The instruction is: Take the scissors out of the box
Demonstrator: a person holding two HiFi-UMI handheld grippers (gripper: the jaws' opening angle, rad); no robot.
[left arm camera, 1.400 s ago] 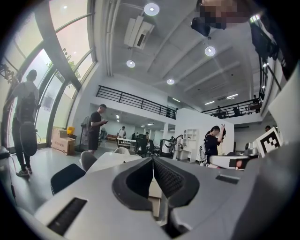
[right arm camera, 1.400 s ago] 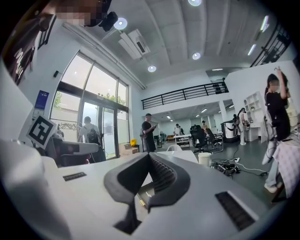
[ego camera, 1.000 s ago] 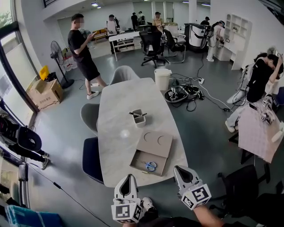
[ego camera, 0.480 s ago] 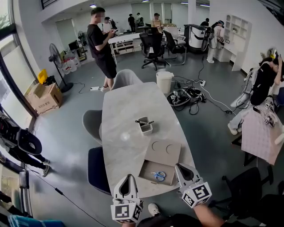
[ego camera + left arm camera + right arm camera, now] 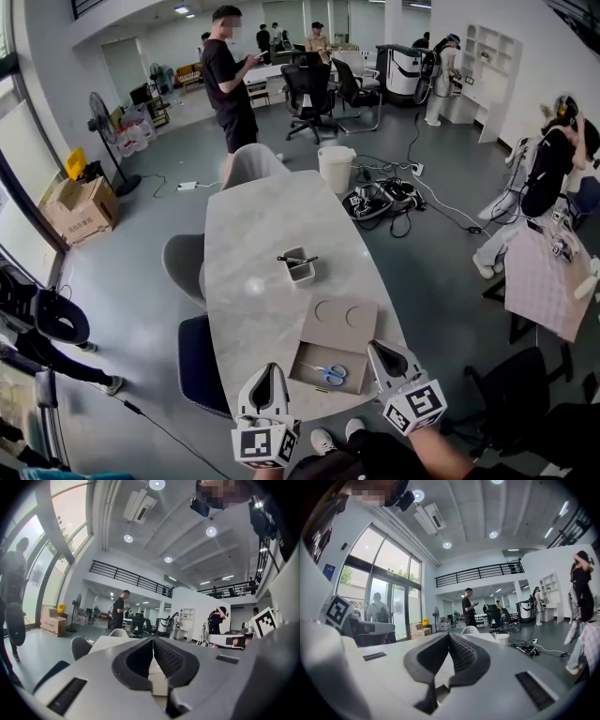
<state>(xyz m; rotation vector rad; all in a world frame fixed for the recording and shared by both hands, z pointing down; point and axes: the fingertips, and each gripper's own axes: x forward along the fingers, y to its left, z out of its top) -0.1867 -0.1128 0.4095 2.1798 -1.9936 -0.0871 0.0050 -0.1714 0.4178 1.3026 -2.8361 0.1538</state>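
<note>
A flat cardboard box (image 5: 330, 354) lies open at the near end of the grey table (image 5: 253, 262). Its lid (image 5: 338, 321), with two round cut-outs, is folded back away from me. Blue-handled scissors (image 5: 330, 372) lie inside the box. My left gripper (image 5: 266, 375) hangs at the table's near edge, left of the box, jaws shut and empty. My right gripper (image 5: 379, 350) sits at the box's right near corner, also shut with nothing in it. In both gripper views the jaws (image 5: 153, 641) (image 5: 449, 639) meet at their tips and point level across the room.
A small white cup (image 5: 298, 266) holding a dark pen stands at mid-table. Grey chairs (image 5: 184, 263) and a dark blue chair (image 5: 201, 359) stand along the left side. A person (image 5: 232, 78) stands past the far end. A white bin (image 5: 337, 167) and cables lie right.
The view has drawn closer to the table, so the box now sits between my two grippers. The standing person walked right toward the table's far end. Both grippers stayed shut.
</note>
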